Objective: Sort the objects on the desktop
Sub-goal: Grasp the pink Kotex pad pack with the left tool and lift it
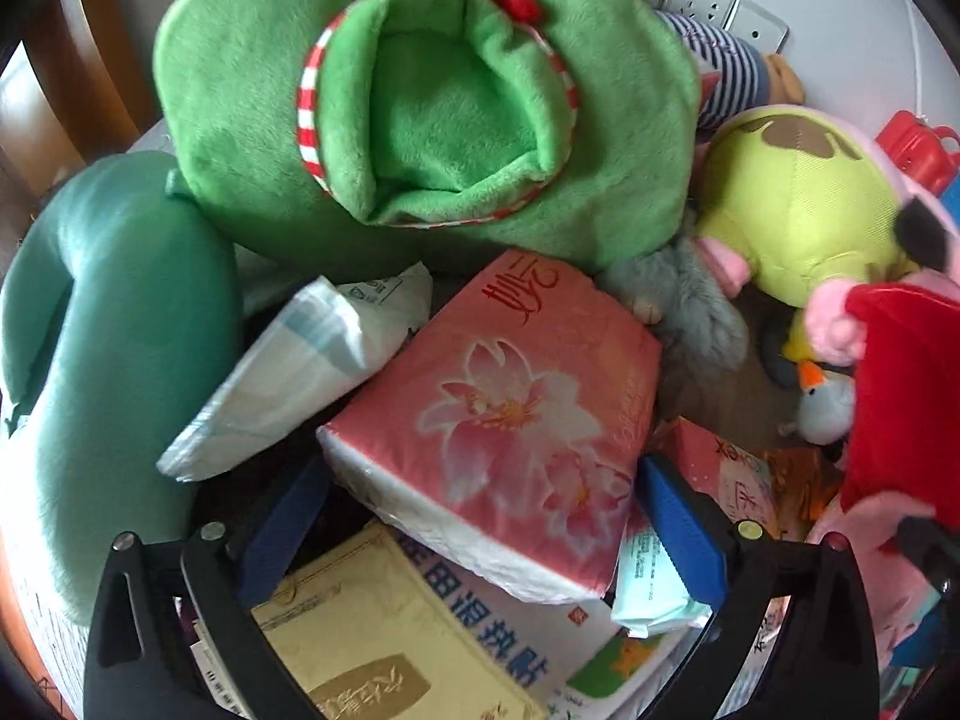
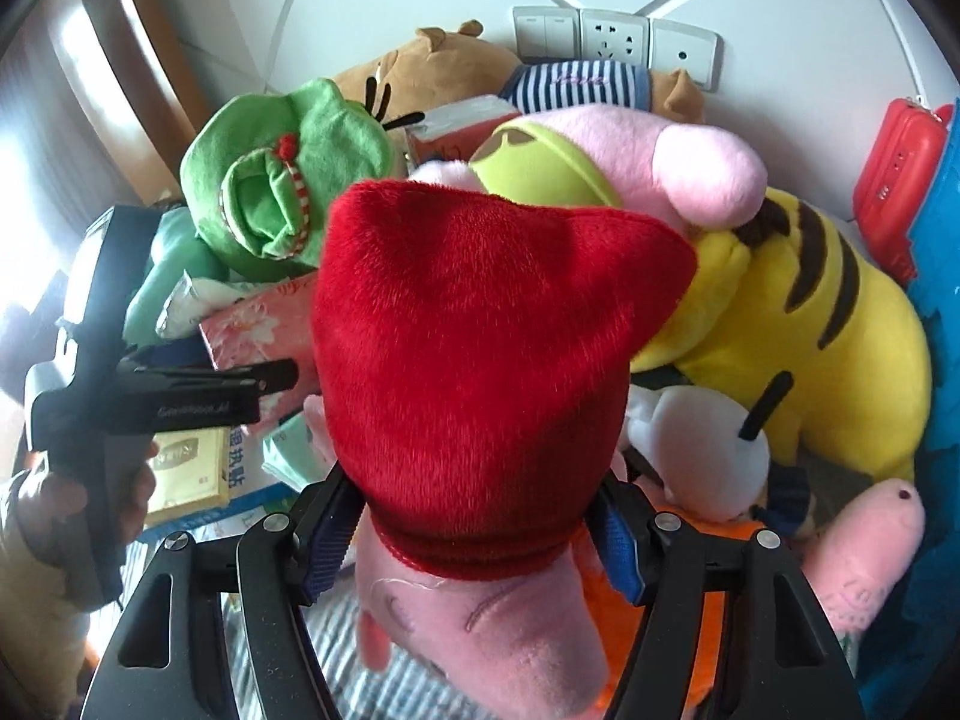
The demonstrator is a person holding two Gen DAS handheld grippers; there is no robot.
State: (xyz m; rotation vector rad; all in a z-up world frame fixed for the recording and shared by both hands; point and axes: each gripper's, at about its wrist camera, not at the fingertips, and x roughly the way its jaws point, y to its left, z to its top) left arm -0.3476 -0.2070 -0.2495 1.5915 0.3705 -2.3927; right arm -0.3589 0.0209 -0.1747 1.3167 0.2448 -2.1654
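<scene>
My left gripper [image 1: 480,510] is spread wide around the pink tissue pack [image 1: 504,420], which lies atop the boxes in the pile; whether the pads touch it I cannot tell. My right gripper [image 2: 474,534] pinches the pink plush in a red dress [image 2: 480,348]. Only the right view shows the yellow striped plush [image 2: 810,324].

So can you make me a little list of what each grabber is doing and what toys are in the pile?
left gripper: open, fingers either side of the pink tissue pack
right gripper: shut on the pink pig plush in a red dress
other toys: green frog plush, yellow striped plush
also there: teal neck pillow, red case
behind: wall sockets
</scene>
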